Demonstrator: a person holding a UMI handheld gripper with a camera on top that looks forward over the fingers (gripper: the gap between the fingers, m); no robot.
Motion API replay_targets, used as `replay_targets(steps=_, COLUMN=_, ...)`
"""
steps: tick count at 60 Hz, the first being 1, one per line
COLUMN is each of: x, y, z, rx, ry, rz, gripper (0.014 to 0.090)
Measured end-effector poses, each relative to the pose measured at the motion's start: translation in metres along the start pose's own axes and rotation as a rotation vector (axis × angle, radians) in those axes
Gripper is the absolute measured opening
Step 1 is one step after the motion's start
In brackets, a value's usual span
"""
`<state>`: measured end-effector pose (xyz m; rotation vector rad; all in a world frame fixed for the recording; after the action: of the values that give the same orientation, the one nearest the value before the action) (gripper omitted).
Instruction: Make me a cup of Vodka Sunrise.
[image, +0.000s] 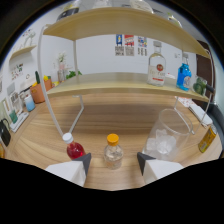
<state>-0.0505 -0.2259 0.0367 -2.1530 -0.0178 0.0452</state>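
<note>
A small clear bottle with an orange cap (113, 150) stands on the wooden table just ahead of my gripper (114, 162), in line with the gap between the fingers. The fingers are open and hold nothing. Left of it, by the left fingertip (85, 161), stands a small bottle of red liquid with a white cap (74, 148). To the right, beyond the right fingertip (144, 161), is a clear cup with ice (167, 135). A clear vodka bottle with a red label (156, 66) stands on the shelf at the back right.
A blue bottle (184, 76) stands right of the vodka bottle on the wooden shelf (100, 85). White shelf legs (52, 112) come down to the table on the left. A potted plant (38, 90) and small items sit far left. A yellow-labelled item (207, 140) lies far right.
</note>
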Motion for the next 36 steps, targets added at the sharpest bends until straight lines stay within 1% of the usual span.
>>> replay_targets(steps=1, x=0.0, y=-0.001, z=-0.003, rx=0.003, ry=0.002, rz=-0.001, gripper=0.0864)
replay_targets(steps=2, x=0.0, y=-0.002, z=-0.007, rx=0.006, ry=0.002, rz=-0.001, gripper=0.0813)
replay_targets(steps=3, x=-0.001, y=-0.002, z=-0.01, rx=0.009, ry=0.002, rz=-0.002, gripper=0.0862)
replay_targets(steps=18, x=0.002, y=-0.014, z=-0.076, rx=0.051, ry=0.023, rz=0.019, gripper=0.0863)
replay_targets(steps=36, x=0.0, y=-0.013, z=-0.151, rx=0.095, ry=-0.007, rz=0.03, gripper=0.0855)
